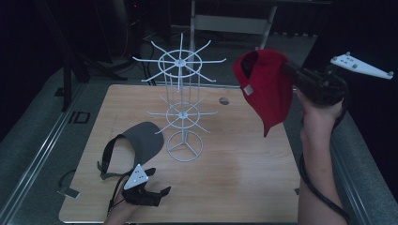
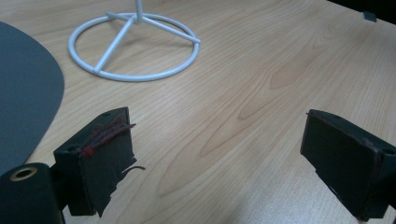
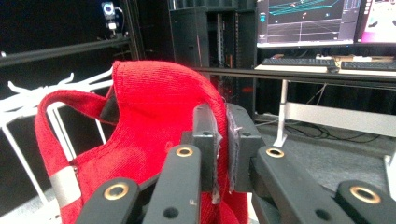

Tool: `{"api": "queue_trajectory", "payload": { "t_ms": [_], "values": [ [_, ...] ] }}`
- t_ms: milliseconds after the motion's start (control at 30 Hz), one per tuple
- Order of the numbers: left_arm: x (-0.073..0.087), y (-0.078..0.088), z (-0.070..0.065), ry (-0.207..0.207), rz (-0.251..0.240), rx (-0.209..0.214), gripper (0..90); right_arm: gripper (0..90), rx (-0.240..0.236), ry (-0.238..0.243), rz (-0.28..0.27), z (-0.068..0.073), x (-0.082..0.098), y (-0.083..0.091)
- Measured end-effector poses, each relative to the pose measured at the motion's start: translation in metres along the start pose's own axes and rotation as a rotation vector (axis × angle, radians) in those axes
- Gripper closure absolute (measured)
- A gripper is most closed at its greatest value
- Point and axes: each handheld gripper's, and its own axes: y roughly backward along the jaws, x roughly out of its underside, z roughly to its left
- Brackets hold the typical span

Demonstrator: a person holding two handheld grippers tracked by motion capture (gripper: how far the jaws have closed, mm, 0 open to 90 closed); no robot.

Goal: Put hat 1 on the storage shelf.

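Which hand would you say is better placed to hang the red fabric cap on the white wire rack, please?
Probably the right: the right gripper already clamps the red fabric cap beside the white wire rack. The left gripper rests open.

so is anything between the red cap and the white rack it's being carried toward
Nothing visible. The right gripper holds the red cap in the air to the right of the white wire rack, with open space between them. The grey visor and the left gripper sit low on the table, off that path.
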Motion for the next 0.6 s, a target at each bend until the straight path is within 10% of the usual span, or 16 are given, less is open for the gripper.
{"api": "queue_trajectory", "payload": {
  "t_ms": [600],
  "values": [
    [0.000, 0.001, -0.003, -0.018, -0.012, -0.001, 10.0, 83.6, -0.016, 0.017, 0.058, 0.017, -0.013, -0.046]
  ]
}}
